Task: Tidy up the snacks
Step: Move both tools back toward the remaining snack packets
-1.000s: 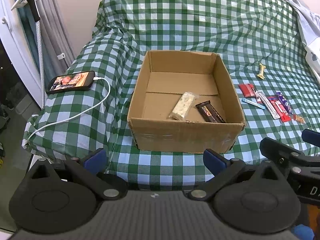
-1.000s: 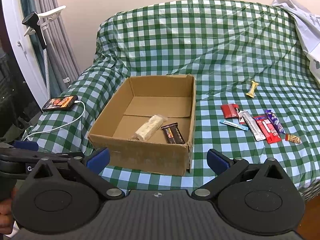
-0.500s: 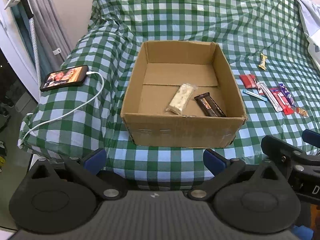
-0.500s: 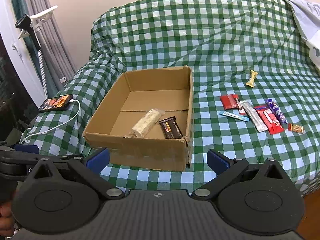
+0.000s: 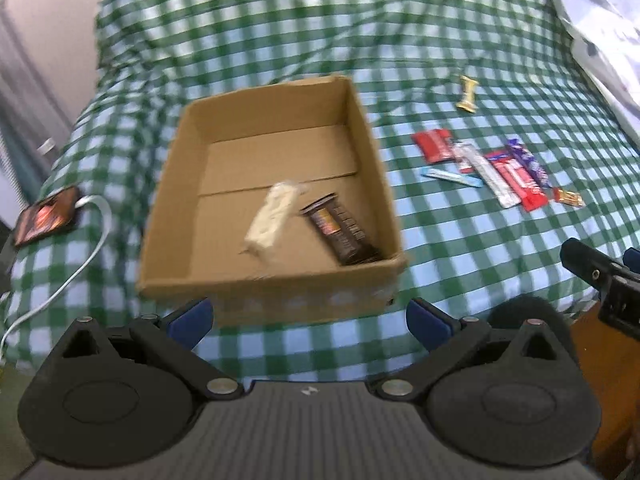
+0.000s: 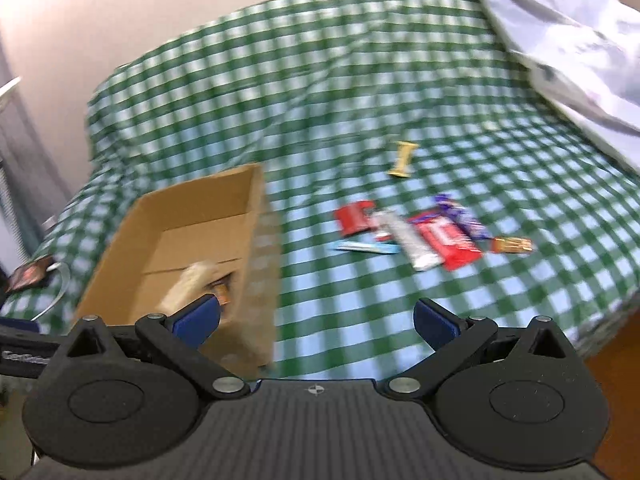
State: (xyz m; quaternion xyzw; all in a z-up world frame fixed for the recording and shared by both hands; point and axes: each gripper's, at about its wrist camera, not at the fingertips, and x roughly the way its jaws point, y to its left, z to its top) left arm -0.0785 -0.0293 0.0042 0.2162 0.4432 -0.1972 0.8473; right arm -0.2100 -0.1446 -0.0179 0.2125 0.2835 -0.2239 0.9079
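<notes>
An open cardboard box (image 5: 264,288) sits on the green checked bed (image 5: 460,248). A pale bar (image 5: 272,216) and a dark brown bar (image 5: 340,228) lie inside it. Several loose snacks (image 5: 500,172) lie on the bed right of the box, with a yellow candy (image 5: 467,94) farther back. My left gripper (image 5: 308,316) is open and empty, near the box's front wall. My right gripper (image 6: 316,320) is open and empty, short of the snacks (image 6: 420,232), with the box (image 6: 256,264) to its left. The yellow candy (image 6: 402,159) lies beyond. Both views are blurred.
A phone (image 5: 46,216) with a white cable (image 5: 72,276) lies on the bed's left edge. A pale sheet (image 6: 560,52) is bunched at the far right. A wooden floor (image 6: 616,344) shows past the bed's right corner. The right gripper's body (image 5: 604,280) shows in the left wrist view.
Both grippers have swung to the right and slightly forward. The box has slid left in both views and the loose snacks now sit nearer the middle of the right wrist view.
</notes>
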